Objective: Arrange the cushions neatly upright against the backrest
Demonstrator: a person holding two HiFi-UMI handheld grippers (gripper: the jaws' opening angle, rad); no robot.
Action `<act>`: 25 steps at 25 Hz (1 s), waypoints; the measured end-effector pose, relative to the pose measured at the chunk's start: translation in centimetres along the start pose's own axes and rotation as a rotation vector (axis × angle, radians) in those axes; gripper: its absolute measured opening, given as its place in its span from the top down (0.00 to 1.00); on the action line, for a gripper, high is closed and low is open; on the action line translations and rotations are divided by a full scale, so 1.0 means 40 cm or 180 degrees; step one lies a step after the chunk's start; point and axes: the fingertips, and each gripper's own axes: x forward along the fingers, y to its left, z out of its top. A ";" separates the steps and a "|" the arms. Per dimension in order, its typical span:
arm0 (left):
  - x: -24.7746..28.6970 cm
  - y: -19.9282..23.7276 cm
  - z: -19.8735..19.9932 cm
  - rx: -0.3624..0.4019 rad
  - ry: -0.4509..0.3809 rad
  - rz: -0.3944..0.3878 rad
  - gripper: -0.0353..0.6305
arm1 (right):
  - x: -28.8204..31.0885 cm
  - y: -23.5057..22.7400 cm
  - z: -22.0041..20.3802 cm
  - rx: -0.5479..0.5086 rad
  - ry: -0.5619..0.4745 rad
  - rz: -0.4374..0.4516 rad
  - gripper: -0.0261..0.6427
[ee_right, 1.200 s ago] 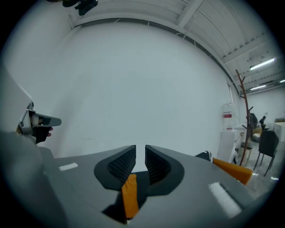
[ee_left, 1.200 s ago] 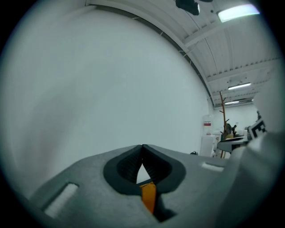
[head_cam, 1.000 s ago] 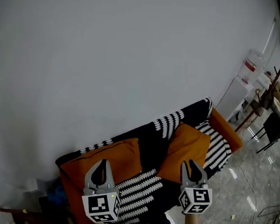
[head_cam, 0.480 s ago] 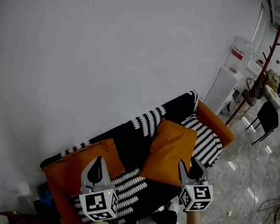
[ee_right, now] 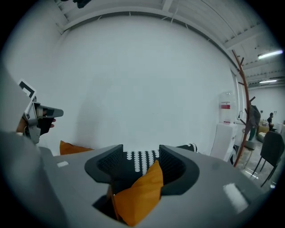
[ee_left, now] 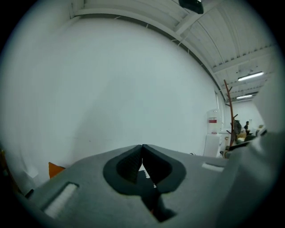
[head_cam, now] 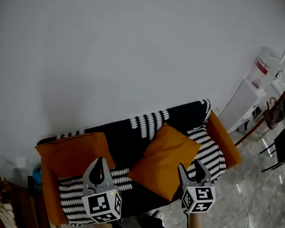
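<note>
A sofa with a black-and-white striped cover stands against the white wall. One orange cushion rests at its left end, and its corner shows in the left gripper view. A second orange cushion leans tilted, diamond-like, at the middle of the seat. My left gripper hovers in front of the seat with its jaws shut and empty. My right gripper is just right of the middle cushion. Its jaws have just been opening and stand apart. The cushion shows past them, unpressed.
Orange armrests close off the sofa's ends. A water dispenser and a coat rack stand to the right, with a dark chair beyond. A dark wooden side table sits left of the sofa. The floor is glossy.
The right gripper's jaws have spread wider while the left jaws stay shut. The head view has swung, so the sofa now lies more level, and the right gripper sits at the middle cushion's right edge.
</note>
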 end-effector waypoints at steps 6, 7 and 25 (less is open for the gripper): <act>-0.036 -0.084 -0.045 -0.0062 0.0161 0.0328 0.94 | 0.035 -0.090 -0.012 -0.0090 0.0116 0.0306 0.53; -0.037 -0.089 -0.053 -0.0069 0.0186 0.0364 0.94 | 0.043 -0.098 -0.016 -0.0091 0.0130 0.0329 0.52; 0.203 -0.040 -0.234 -0.0435 0.0720 0.0242 0.91 | 0.314 -0.144 -0.070 -0.0134 0.0452 0.0207 0.47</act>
